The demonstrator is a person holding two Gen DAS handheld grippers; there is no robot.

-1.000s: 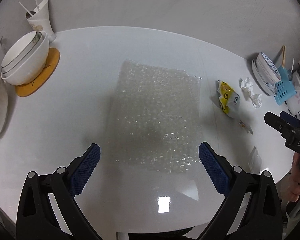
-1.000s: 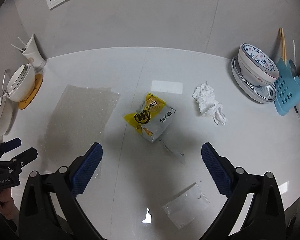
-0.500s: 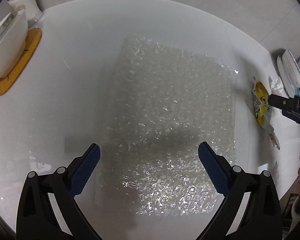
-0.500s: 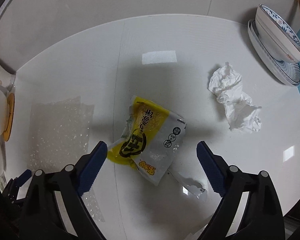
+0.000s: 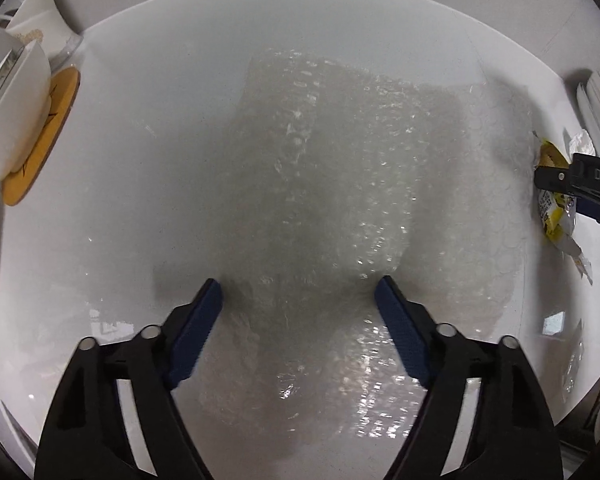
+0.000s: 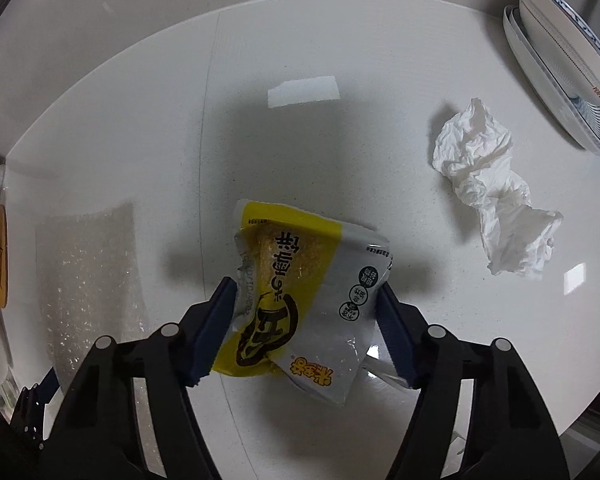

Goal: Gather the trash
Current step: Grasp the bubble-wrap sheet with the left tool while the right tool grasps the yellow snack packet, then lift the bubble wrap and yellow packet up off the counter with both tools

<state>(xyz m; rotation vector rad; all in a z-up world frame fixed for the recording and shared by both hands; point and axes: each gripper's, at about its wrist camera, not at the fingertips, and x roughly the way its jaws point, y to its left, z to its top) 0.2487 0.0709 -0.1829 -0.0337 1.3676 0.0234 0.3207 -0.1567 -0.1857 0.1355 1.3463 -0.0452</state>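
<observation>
With both tools low over the white surface, each one lines up on its own piece of trash, so two pickups can likely go in parallel.

Left tool: jaws apart, nothing clamped. They straddle the near part of the bubble wrap, which lies flat on the surface. The sheet is thin and flat, so the pads probably need to come down to the film and bunch it to get any bite. Contact with the sheet can't be told from this view.

Right tool: jaws apart but bracketing the wrapper, a yellow-and-silver snack packet lying crumpled on the surface. Left pad sits at the torn edge, right pad at the silver side; looks like touching or nearly so, no squeeze visible. The crumpled packet stands up a bit, which gives the pads something to close on.

Tissue lies crumpled to the right, well apart from the wrapper, not yet collected. Bowls at far right and the bowl on the orange coaster at far left are dishes, not trash, and sit clear of both tools.

No bin in either view.

Risk: wrapper is slick, may slide out on closing.
</observation>
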